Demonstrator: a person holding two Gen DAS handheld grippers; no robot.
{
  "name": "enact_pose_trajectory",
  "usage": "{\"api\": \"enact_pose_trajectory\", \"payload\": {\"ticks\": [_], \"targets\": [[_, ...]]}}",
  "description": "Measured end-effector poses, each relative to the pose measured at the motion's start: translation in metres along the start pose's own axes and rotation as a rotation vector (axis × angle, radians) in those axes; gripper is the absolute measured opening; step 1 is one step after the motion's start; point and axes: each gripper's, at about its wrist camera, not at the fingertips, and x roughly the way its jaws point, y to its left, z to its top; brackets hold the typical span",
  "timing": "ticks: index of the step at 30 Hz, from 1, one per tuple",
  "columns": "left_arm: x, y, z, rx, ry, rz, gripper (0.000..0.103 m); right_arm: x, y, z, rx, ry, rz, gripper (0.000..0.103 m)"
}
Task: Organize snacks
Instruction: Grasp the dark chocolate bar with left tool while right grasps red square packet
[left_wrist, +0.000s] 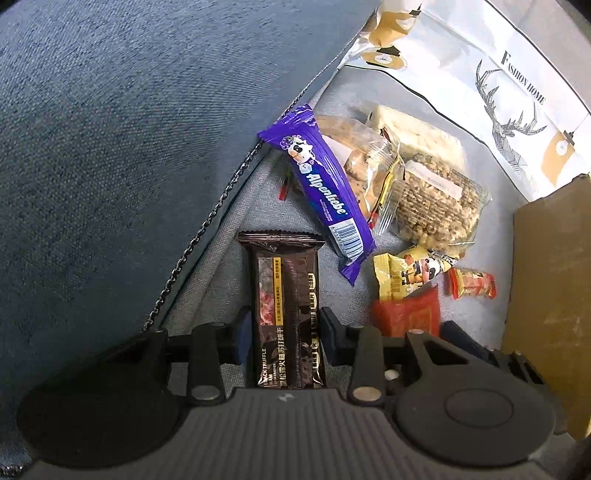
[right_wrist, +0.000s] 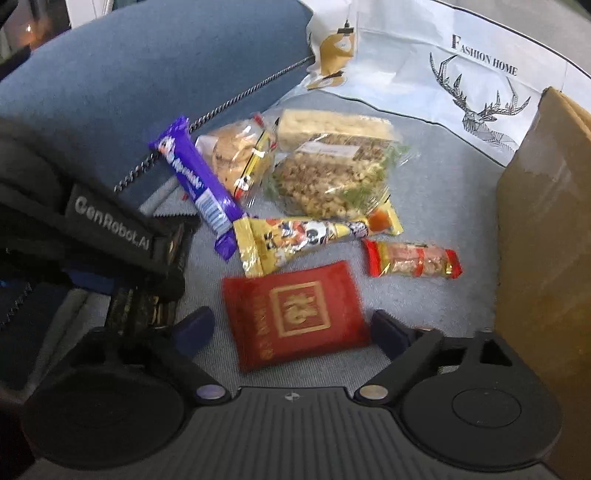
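Two grippers worked over a pile of snacks on a grey cushion (right_wrist: 424, 295). The left gripper (left_wrist: 286, 334) had its fingers pressed against both long sides of a dark brown cracker pack (left_wrist: 284, 302), grasping it, with the pack's far end sticking out ahead of the fingertips. Just beyond that end and slightly right lay a purple Alpenliebe roll (left_wrist: 321, 188), and further right a yellow cartoon-printed packet (left_wrist: 406, 273).

The right gripper (right_wrist: 291, 328) stood spread wide, released, with a red packet (right_wrist: 295, 317) lying between its fingers; whether either pad touched it could not be told. Ahead of it sat a small red-and-gold candy (right_wrist: 412, 260) to the right and clear-wrapped cereal bars (right_wrist: 332, 173) further forward. A cardboard box (right_wrist: 546, 240) stood at the right gripper's right side, and a white deer-print pillow (right_wrist: 461, 66) lay beyond the pile.
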Motion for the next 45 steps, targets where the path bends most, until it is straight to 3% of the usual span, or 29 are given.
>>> {"api": "enact_pose_trajectory", "payload": {"ticks": [3,7,12,15,16,18,20,21,22,24,30,37,38,39,40,45], "targets": [[-0.001,-0.001,0.000,0.003,-0.001,-0.013,0.042,-0.009,0.000,-0.003,-0.024,-0.035,0.014,0.047],[0.000,-0.006,-0.001,0.034,0.006,-0.054,0.042,-0.029,0.004,-0.010,-0.066,-0.099,0.005,0.026],[-0.003,-0.014,-0.004,0.096,0.002,-0.101,0.042,-0.048,0.013,-0.023,-0.109,-0.106,-0.028,0.022],[-0.001,-0.013,-0.006,0.102,0.011,-0.113,0.042,-0.048,0.016,-0.028,-0.114,-0.051,-0.009,0.022],[0.000,-0.013,-0.006,0.101,0.015,-0.114,0.042,-0.047,0.015,-0.030,-0.111,-0.017,0.016,0.017],[0.001,-0.012,-0.006,0.098,0.018,-0.115,0.042,-0.044,0.012,-0.035,-0.098,0.048,0.051,0.017],[0.002,-0.010,-0.005,0.096,0.017,-0.113,0.042,-0.050,0.012,-0.035,-0.117,0.025,0.030,0.017],[0.003,-0.010,-0.004,0.092,0.018,-0.109,0.042,-0.054,0.010,-0.035,-0.110,0.004,0.034,0.021],[0.004,-0.010,-0.003,0.088,0.019,-0.106,0.042,-0.056,0.007,-0.034,-0.090,-0.013,0.037,0.038],[0.006,-0.009,-0.001,0.087,0.019,-0.100,0.042,-0.057,-0.003,-0.031,-0.025,-0.032,0.014,0.060],[0.006,-0.013,-0.003,0.101,0.016,-0.094,0.042,-0.037,-0.019,-0.027,0.099,0.003,-0.059,0.071],[0.006,-0.017,-0.005,0.132,0.012,-0.083,0.043,-0.018,-0.030,-0.019,0.195,-0.003,-0.088,0.073],[0.006,-0.018,-0.005,0.138,0.011,-0.081,0.043,-0.018,-0.029,-0.019,0.189,-0.008,-0.099,0.068],[0.006,-0.019,-0.006,0.143,0.010,-0.080,0.043,-0.018,-0.028,-0.019,0.168,-0.016,-0.117,0.051],[0.005,-0.020,-0.006,0.145,0.006,-0.079,0.042,-0.020,-0.025,-0.019,0.141,-0.022,-0.128,0.046],[0.001,-0.029,-0.009,0.190,-0.014,-0.123,0.041,-0.028,-0.017,-0.021,0.080,-0.017,-0.106,0.044]]}}
